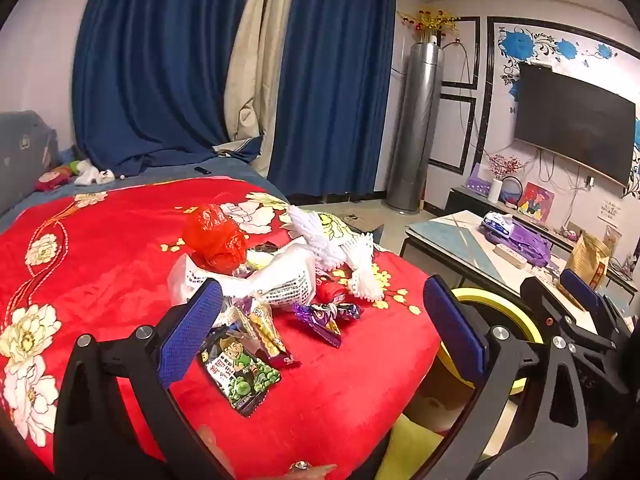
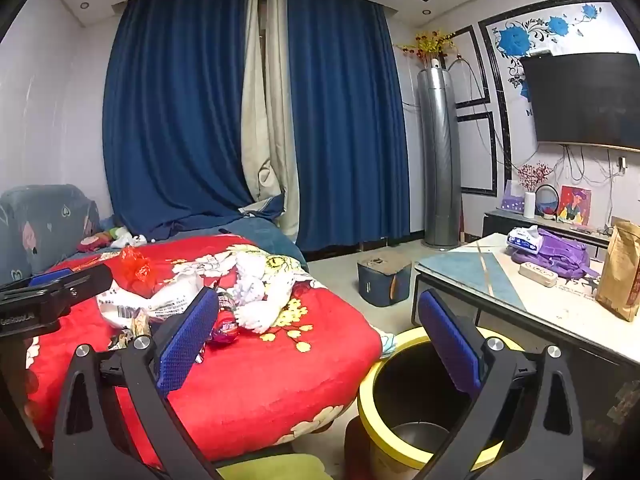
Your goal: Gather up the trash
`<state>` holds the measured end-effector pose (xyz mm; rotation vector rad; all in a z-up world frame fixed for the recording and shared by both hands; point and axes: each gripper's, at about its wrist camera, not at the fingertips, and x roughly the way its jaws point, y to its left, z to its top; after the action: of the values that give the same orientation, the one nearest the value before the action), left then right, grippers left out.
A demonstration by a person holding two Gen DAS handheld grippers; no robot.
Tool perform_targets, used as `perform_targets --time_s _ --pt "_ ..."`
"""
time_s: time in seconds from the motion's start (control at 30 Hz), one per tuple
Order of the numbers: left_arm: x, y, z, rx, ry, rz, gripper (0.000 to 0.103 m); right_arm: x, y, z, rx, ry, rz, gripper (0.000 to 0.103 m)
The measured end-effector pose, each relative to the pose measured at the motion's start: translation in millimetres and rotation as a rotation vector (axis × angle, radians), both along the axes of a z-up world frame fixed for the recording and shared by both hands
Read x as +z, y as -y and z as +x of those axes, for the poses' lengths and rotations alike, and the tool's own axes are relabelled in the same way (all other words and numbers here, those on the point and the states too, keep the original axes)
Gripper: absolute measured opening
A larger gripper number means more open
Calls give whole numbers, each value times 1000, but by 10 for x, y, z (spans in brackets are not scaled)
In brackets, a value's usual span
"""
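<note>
A pile of trash lies on the red floral blanket [image 1: 100,280]: a crumpled red plastic bag [image 1: 214,238], a white printed bag [image 1: 280,276], white foam netting [image 1: 340,248], a purple wrapper [image 1: 326,316] and a green snack packet [image 1: 240,376]. My left gripper [image 1: 320,332] is open and empty above the wrappers. My right gripper [image 2: 320,340] is open and empty, over the gap between the blanket's edge and a yellow-rimmed bin [image 2: 404,400]. The pile also shows in the right wrist view [image 2: 180,300]. The right gripper's fingers [image 1: 580,284] show in the left view.
A low table [image 2: 500,280] at right carries a purple bag [image 2: 560,256], a tissue pack and a brown paper bag [image 2: 624,272]. A dark stool [image 2: 384,280] stands on the floor. Blue curtains, a tall grey air conditioner and a wall TV are behind.
</note>
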<state>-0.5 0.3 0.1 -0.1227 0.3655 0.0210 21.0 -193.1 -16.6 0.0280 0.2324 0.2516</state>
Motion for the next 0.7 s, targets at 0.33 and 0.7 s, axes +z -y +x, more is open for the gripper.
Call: perform_targets --time_s 0.33,0.7 --pt "-1 -1 3 -2 -4 -4 92 -14 0 16 -4 -1 6 98" --pt "3 -3 1 0 -8 -4 92 8 8 -3 -4 0 3 98"
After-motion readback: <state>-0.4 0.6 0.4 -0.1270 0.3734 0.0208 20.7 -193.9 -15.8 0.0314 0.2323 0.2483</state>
